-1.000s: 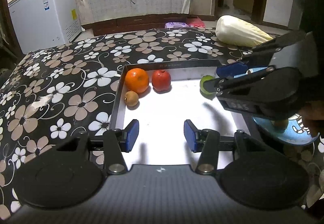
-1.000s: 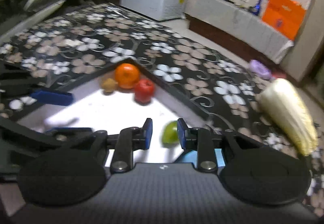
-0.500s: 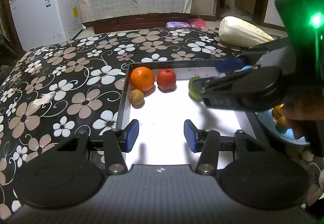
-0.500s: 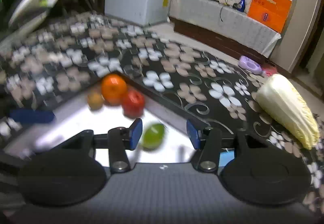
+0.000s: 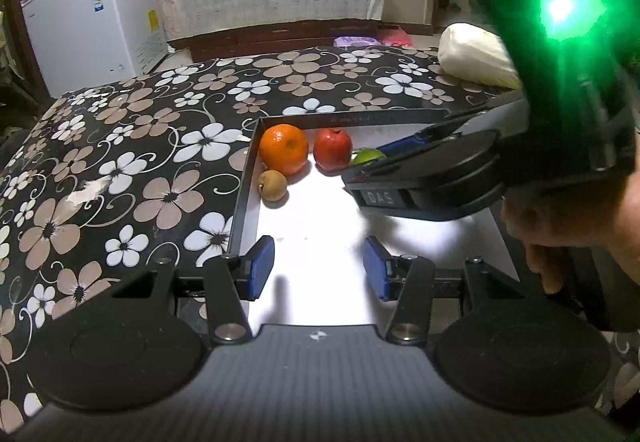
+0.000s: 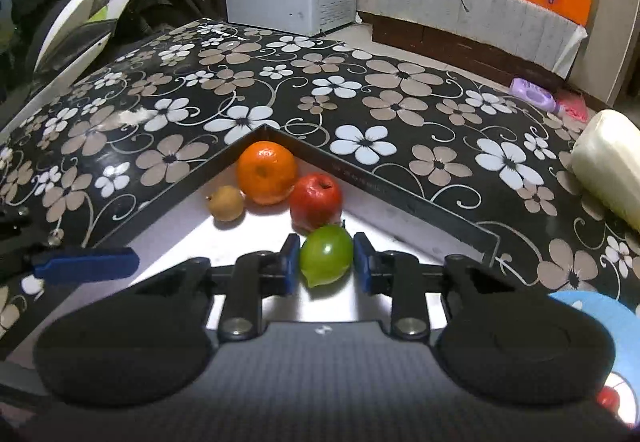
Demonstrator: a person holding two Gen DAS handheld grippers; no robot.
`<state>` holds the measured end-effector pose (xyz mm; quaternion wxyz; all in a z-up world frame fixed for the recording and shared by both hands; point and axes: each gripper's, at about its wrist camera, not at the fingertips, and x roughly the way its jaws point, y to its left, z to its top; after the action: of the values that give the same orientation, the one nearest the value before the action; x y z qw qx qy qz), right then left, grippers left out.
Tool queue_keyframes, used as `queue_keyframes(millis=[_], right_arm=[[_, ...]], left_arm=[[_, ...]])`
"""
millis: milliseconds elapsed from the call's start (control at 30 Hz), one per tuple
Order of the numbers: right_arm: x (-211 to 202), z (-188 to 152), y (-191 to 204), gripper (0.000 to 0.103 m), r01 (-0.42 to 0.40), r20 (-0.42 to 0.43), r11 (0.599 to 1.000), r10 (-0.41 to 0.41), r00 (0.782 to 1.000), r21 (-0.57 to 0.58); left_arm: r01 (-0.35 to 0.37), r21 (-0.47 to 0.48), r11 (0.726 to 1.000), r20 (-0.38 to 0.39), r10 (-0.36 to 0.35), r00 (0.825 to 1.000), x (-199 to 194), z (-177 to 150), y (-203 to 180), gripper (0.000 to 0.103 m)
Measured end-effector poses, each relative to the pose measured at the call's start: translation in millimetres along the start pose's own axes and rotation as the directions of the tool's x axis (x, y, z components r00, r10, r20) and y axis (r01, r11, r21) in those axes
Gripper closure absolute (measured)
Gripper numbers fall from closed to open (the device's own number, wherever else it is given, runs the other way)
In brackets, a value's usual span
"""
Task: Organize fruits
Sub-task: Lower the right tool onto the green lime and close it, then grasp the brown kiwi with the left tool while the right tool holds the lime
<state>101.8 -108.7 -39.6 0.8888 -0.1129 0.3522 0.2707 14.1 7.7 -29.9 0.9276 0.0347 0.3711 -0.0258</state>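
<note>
A black-rimmed white tray (image 5: 247,178) (image 6: 400,198) holds an orange (image 5: 284,149) (image 6: 267,172), a red apple (image 5: 333,150) (image 6: 316,203) and a small brown fruit (image 5: 273,185) (image 6: 226,203) in its far left corner. My right gripper (image 6: 326,268) is shut on a green lime (image 6: 327,261), low over the tray next to the apple; the lime peeks out in the left wrist view (image 5: 368,156). My left gripper (image 5: 319,268) is open and empty over the tray's near edge.
A white cabbage (image 5: 474,56) (image 6: 608,174) lies at the table's far right. A blue plate (image 6: 596,326) with a small red fruit (image 6: 608,398) sits right of the tray. The flowered tablecloth (image 5: 120,162) spreads left. A white freezer (image 5: 96,26) stands beyond.
My right gripper opened briefly around the lime, then closed on it and moved left toward the apple. The left gripper stayed open in place.
</note>
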Motion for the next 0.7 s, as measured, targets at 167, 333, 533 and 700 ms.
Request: queue_keyframes(millis=[167, 333, 533, 700], right_arm=[[-20, 4, -9, 0.072, -0.013, 0.057, 0.999, 0.01, 0.998, 0.047], [-45, 6, -29, 0.072, -0.023, 0.129, 0.992, 0.007, 0.992, 0.127], [-52, -1, -43, 0.072, -0.022, 0.128, 0.987, 0.001, 0.992, 0.161], [-53, -4, -46, 0.072, -0.032, 0.119, 0.986, 0.013, 0.993, 0.162]], left_arm=[[-0.155, -0.002, 0.988, -0.009, 0.154, 0.988, 12, 9, -13, 0.048], [-0.18, -0.034, 0.983, -0.029, 0.179, 0.983, 34, 27, -24, 0.048], [-0.313, 0.04, 0.949, -0.003, 0.314, 0.949, 54, 36, -35, 0.048], [-0.279, 0.074, 0.958, -0.022, 0.281, 0.959, 68, 40, -27, 0.049]])
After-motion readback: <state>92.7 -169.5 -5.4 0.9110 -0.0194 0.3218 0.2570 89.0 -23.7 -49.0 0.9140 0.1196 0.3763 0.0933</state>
